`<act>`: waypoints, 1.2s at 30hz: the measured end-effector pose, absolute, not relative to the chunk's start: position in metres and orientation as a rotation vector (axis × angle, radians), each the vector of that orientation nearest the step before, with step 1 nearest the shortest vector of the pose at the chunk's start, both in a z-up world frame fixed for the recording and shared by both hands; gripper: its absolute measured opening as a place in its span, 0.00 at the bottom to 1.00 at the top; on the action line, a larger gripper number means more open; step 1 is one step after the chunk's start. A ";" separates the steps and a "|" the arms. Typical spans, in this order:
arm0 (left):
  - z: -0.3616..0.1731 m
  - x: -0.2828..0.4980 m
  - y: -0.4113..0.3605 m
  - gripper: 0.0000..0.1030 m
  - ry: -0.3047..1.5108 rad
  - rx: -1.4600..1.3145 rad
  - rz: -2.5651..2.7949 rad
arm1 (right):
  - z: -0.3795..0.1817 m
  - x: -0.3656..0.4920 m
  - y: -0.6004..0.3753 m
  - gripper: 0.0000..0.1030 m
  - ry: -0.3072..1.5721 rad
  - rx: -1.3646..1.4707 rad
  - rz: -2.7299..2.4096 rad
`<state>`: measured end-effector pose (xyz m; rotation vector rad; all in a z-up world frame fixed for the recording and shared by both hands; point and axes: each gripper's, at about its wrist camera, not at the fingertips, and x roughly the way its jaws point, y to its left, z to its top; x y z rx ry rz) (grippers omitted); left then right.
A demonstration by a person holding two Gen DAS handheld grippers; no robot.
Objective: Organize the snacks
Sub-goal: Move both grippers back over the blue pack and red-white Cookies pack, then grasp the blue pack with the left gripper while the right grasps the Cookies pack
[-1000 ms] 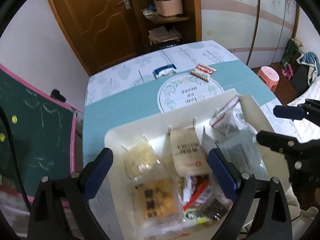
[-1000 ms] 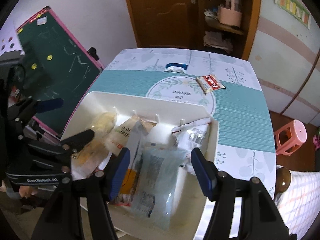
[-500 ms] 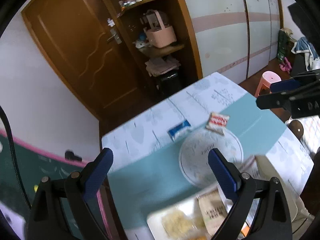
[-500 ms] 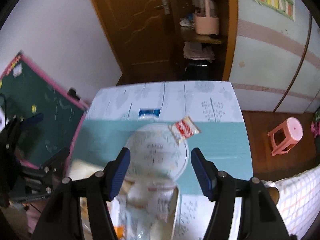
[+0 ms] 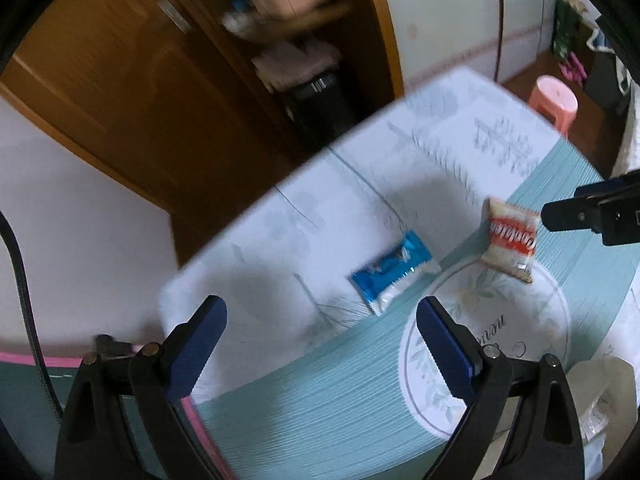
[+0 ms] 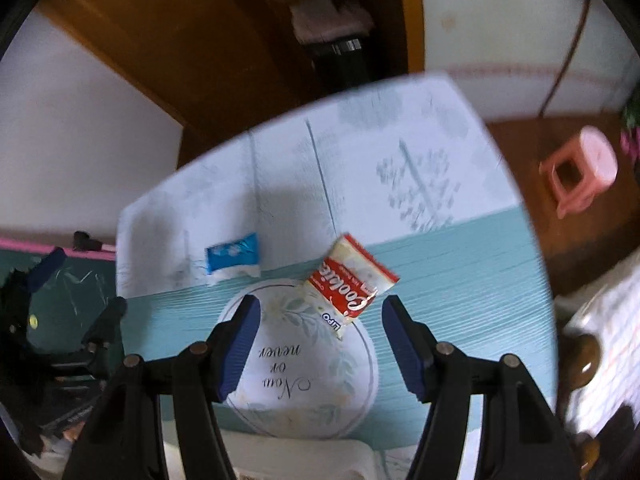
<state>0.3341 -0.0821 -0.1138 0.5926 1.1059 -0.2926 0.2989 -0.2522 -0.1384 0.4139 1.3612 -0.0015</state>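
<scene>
A blue snack packet [image 5: 394, 270] lies on the table beyond my open, empty left gripper [image 5: 320, 344]; it also shows in the right wrist view [image 6: 233, 258]. A red and white cookie packet [image 6: 352, 284] lies just ahead of my open, empty right gripper [image 6: 320, 340]; it shows in the left wrist view [image 5: 510, 240] too. The white snack tray's rim [image 6: 304, 456] peeks in at the bottom, and its corner [image 5: 600, 380] sits at the lower right of the left wrist view.
The table carries a teal mat [image 6: 460, 280] with a round printed emblem [image 6: 304, 368]. A pink stool [image 6: 580, 172] stands on the floor at the right. A green chalkboard [image 6: 56, 300] leans at the left. A wooden door [image 5: 120, 80] and shelf are behind.
Both grippers have moved forward from above the tray toward the far end of the table. The two loose packets are now much closer. Both grippers stayed open.
</scene>
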 end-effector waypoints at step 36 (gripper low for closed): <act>-0.216 0.377 -0.121 0.29 1.275 0.526 -0.333 | -0.213 0.295 -0.218 0.47 1.426 0.173 -0.006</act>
